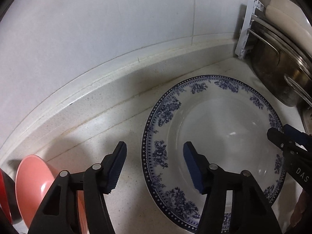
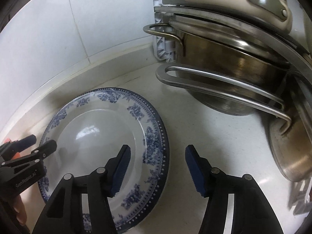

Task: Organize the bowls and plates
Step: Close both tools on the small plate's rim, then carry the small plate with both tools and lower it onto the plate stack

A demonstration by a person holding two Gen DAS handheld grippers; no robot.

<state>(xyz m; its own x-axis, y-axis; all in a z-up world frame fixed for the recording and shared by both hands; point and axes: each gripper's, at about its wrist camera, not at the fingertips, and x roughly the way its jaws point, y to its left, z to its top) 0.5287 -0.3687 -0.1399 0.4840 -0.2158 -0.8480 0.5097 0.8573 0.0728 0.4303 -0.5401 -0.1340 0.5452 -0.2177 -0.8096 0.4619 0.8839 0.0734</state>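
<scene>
One plate (image 1: 230, 97), blue-and-white, lies flat on a pale speckled counter (image 1: 120, 120) near the raised back ledge (image 1: 78, 95) under a white tiled wall (image 1: 97, 29).

Surroundings:
- Steel pots, at least two, stacked on their sides at the right: a deep pot (image 2: 224, 62) with a loop handle, and a shallower pan (image 2: 292, 146) whose long handle (image 2: 214, 85) reaches out over the counter toward the plate without touching it.
- One white plastic bracket (image 2: 161, 39) stands against the wall behind the pots.
- One pink bowl (image 1: 33, 185) on edge at the far left, with a red item (image 1: 4, 195) just behind it; what the red item is cannot be told.
- Cream rounded items (image 1: 280, 5) above the pots, unidentified.

Plate: white centre, glossy, with a wide rim of dark blue flower sprays and a dotted blue border. It appears empty. Whether a second plate lies under it cannot be told.

Grippers, two:
- Left gripper (image 1: 154, 167): black arms, blue ribbed pads, jaws parted astride the plate's left rim, one finger over the bare counter, the other over the plate's well; pads not pressing on it.
- Right gripper (image 2: 158, 169): same make, jaws parted astride the right rim, one finger over the well, the other over the counter; nothing gripped.

Part of a hand (image 2: 18, 210) shows behind the left gripper.
</scene>
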